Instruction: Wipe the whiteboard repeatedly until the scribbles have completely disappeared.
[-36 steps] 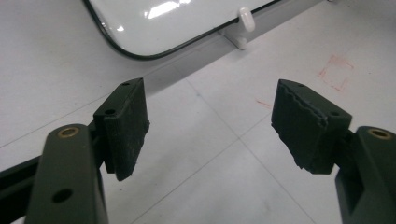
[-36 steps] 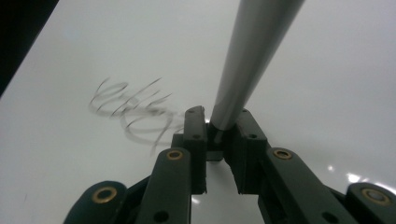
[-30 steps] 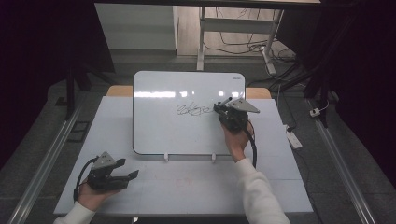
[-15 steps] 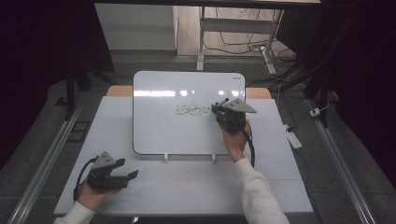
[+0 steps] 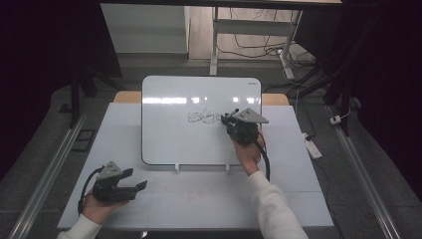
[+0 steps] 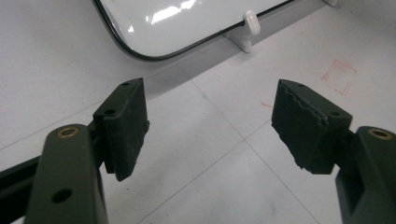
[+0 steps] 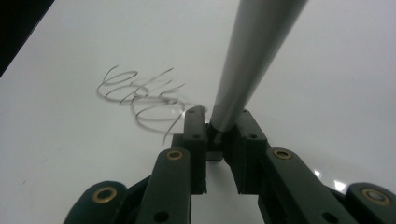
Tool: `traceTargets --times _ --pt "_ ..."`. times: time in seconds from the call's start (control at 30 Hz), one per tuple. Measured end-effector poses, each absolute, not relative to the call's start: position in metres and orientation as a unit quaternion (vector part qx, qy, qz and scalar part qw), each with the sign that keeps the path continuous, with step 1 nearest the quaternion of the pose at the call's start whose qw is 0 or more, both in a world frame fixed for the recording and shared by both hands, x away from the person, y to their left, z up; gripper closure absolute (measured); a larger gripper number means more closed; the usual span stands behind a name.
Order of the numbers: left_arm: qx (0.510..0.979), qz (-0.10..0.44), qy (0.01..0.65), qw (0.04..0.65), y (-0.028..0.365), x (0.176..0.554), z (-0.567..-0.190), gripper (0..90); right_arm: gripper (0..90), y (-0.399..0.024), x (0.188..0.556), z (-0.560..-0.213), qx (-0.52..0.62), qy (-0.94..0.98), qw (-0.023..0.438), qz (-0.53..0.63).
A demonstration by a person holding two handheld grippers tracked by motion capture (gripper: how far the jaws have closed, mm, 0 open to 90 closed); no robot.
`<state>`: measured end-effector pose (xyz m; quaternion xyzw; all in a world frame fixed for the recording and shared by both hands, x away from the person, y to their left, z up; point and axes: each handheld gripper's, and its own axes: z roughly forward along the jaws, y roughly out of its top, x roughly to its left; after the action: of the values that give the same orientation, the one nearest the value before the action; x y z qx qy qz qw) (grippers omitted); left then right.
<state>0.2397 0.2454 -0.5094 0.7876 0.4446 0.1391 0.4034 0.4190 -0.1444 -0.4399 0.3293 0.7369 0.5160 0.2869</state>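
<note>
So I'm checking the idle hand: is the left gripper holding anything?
No, the left gripper has its fingers spread apart over the bare table, nothing between them.

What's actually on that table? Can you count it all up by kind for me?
Whiteboards: 1, the whiteboard with a black scribble
Pens: 1, the grey pen clamped in the right tongs
Tongs: 2, the right one plus the left tongs, open with nothing between them
Total: 4 things
</note>
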Motion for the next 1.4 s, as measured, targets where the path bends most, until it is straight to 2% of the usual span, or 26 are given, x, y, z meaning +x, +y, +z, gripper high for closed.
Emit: traceTargets --times 0.1,0.27,0.4,0.57,0.7,0.83,1.0,1.2,1.27,1.4 --pt "0.787 0.140 0.445 0.405 0.246 0.238 -0.509 27.6 77.4 -0.154 0.428 -0.436 0.364 0.707 0.278 0.539" --pt "0.787 0.140 0.446 0.403 0.246 0.240 -0.510 27.6 77.5 -0.132 0.421 -0.439 0.314 0.746 0.282 0.514" --pt "0.787 0.141 0.445 0.404 0.246 0.238 -0.509 27.6 77.4 -0.147 0.431 -0.434 0.357 0.709 0.280 0.540" --pt "0.788 0.140 0.445 0.403 0.246 0.240 -0.510 27.6 77.4 -0.127 0.418 -0.442 0.300 0.757 0.275 0.511" --pt "0.787 0.142 0.443 0.405 0.246 0.238 -0.509 27.6 77.4 -0.145 0.429 -0.435 0.350 0.718 0.273 0.537" --pt "0.787 0.141 0.445 0.404 0.246 0.240 -0.510 27.5 77.4 -0.131 0.414 -0.445 0.306 0.757 0.269 0.512" --pt "0.787 0.142 0.445 0.404 0.247 0.238 -0.510 27.5 77.4 -0.147 0.422 -0.441 0.352 0.719 0.273 0.535" --pt "0.788 0.140 0.445 0.401 0.246 0.240 -0.511 27.4 77.4 -0.132 0.417 -0.441 0.313 0.751 0.282 0.509" --pt "0.788 0.140 0.446 0.402 0.246 0.239 -0.511 27.4 77.4 -0.141 0.426 -0.438 0.348 0.723 0.268 0.534" --pt "0.786 0.141 0.447 0.404 0.248 0.240 -0.511 27.5 77.4 -0.125 0.420 -0.441 0.313 0.754 0.256 0.519"
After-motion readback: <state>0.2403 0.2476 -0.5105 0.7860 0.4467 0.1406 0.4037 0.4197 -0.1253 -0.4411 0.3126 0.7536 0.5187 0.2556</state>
